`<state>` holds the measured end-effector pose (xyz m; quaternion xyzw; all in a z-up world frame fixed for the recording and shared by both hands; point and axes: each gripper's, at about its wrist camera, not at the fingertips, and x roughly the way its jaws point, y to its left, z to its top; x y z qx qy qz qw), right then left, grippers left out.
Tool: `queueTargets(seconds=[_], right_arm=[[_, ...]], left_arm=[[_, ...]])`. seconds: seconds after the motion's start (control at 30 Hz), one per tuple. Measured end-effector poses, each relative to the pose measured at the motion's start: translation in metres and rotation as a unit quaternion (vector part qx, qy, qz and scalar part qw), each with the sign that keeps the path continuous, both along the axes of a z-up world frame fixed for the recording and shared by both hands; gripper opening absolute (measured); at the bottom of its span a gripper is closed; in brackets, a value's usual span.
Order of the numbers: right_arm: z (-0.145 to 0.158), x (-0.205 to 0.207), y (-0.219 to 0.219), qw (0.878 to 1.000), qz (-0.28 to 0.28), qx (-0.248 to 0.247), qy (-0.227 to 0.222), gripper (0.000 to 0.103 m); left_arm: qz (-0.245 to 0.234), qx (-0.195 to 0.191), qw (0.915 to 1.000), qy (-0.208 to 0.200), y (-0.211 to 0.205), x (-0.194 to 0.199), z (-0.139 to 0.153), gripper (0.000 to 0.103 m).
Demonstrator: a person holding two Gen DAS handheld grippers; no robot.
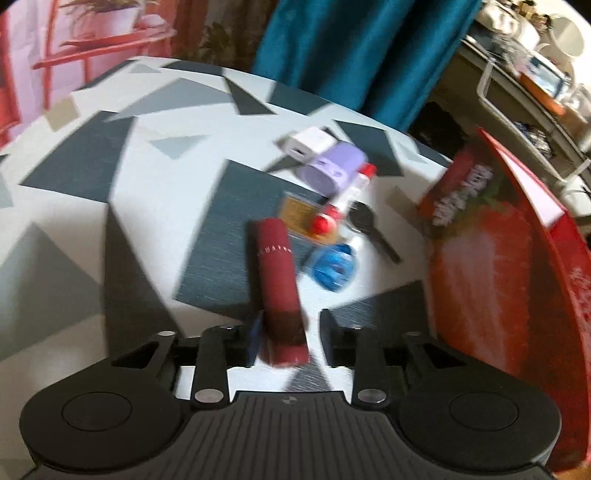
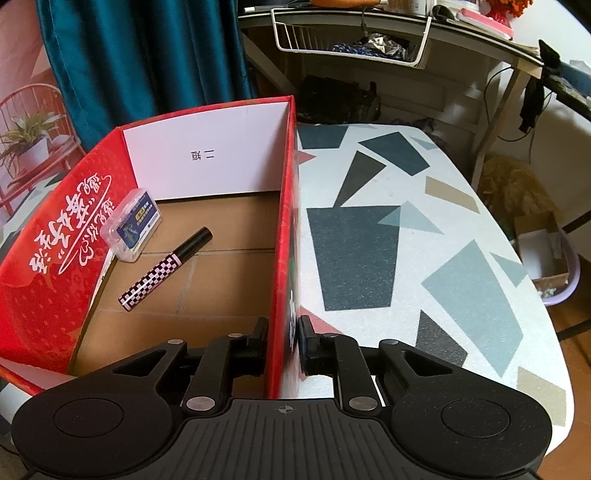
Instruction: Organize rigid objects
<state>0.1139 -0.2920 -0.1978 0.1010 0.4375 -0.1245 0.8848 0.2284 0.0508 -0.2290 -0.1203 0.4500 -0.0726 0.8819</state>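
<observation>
**Sorting partly done: two items boxed, several left**

The left tool (image 1: 284,332) grips a maroon tube (image 1: 277,284) above the counter (image 1: 74,221). The right tool (image 2: 283,341) pinches the red box (image 2: 284,236) wall. Inside lie a checkered pen (image 2: 162,269) and clear case (image 2: 133,225). A small pile (image 1: 332,206) waits beside the box.

A home room — teal curtain (image 2: 147,55), cluttered desk (image 2: 461,33).

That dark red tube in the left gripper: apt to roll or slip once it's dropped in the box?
Likely rolls: the dark red tube looks cylindrical, and the red box has a flat cardboard floor. Probably rigid: it juts straight from the left gripper without sagging. Slip risk is unclear; the frame is blurred.
</observation>
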Motion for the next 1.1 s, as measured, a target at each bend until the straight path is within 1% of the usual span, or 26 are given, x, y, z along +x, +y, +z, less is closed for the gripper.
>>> queueTargets(seconds=[0.17,0.23,0.3,0.4,0.43,0.47,0.53,0.57,0.6,0.63,0.67,0.7,0.73,0.83,0.9,1.0,1.1], right_arm=[[0.0,0.0,0.0,1.0,-0.001,-0.005,0.0,0.012],[0.0,-0.001,0.0,1.0,0.001,-0.005,0.001,0.012],[0.0,0.0,-0.001,1.0,0.002,-0.005,0.002,0.012],[0.0,0.0,-0.001,1.0,0.003,-0.005,0.002,0.012],[0.0,0.0,-0.001,1.0,0.003,-0.006,0.003,0.012],[0.0,0.0,0.0,1.0,0.002,-0.006,0.003,0.012],[0.0,0.0,0.0,1.0,0.003,-0.006,0.003,0.012],[0.0,0.0,0.0,1.0,0.002,-0.006,0.003,0.012],[0.0,0.0,0.0,1.0,0.001,-0.005,0.002,0.012],[0.0,-0.001,0.0,1.0,0.001,-0.005,0.002,0.012],[0.0,-0.001,0.0,1.0,0.0,-0.005,0.001,0.012],[0.0,-0.001,0.0,1.0,0.0,-0.005,0.0,0.012],[-0.001,-0.002,0.0,1.0,-0.001,-0.005,-0.002,0.012],[-0.001,-0.002,0.0,1.0,-0.002,-0.003,-0.004,0.012],[-0.001,-0.002,0.0,1.0,-0.001,-0.004,-0.002,0.012],[-0.001,-0.002,0.001,1.0,-0.001,-0.006,0.001,0.013],[-0.001,-0.002,0.0,1.0,-0.003,-0.001,0.001,0.013]], left_arm=[[-0.051,-0.037,0.998,0.006,-0.014,-0.005,-0.004,0.042],[-0.069,-0.043,0.9967,0.005,-0.02,-0.004,-0.005,0.047],[-0.081,-0.044,0.9957,0.002,-0.026,-0.002,-0.005,0.048],[-0.1,-0.054,0.9934,-0.016,-0.03,0.001,-0.003,0.049],[-0.108,-0.052,0.9925,-0.026,-0.031,0.001,-0.003,0.052],[-0.113,-0.046,0.992,-0.031,-0.032,0.0,-0.002,0.055],[-0.124,-0.019,0.991,-0.048,-0.032,-0.003,0.001,0.066],[-0.128,-0.006,0.9898,-0.062,-0.03,-0.006,0.003,0.069],[-0.132,0.0,0.9882,-0.078,-0.029,-0.008,0.006,0.079],[-0.139,0.008,0.9855,-0.097,-0.025,-0.01,0.008,0.092],[-0.145,0.017,0.9828,-0.113,-0.023,-0.013,0.01,0.097],[-0.15,0.032,0.98,-0.128,-0.021,-0.015,0.011,0.099],[-0.157,0.051,0.9767,-0.138,-0.02,-0.015,0.012,0.099],[-0.182,0.103,0.9676,-0.141,-0.02,-0.007,0.009,0.1],[-0.194,0.127,0.9617,-0.146,-0.022,0.0,0.008,0.102],[-0.21,0.141,0.955,-0.155,-0.021,0.008,0.007,0.103],[-0.219,0.161,0.9499,-0.154,-0.023,0.013,0.005,0.103]])
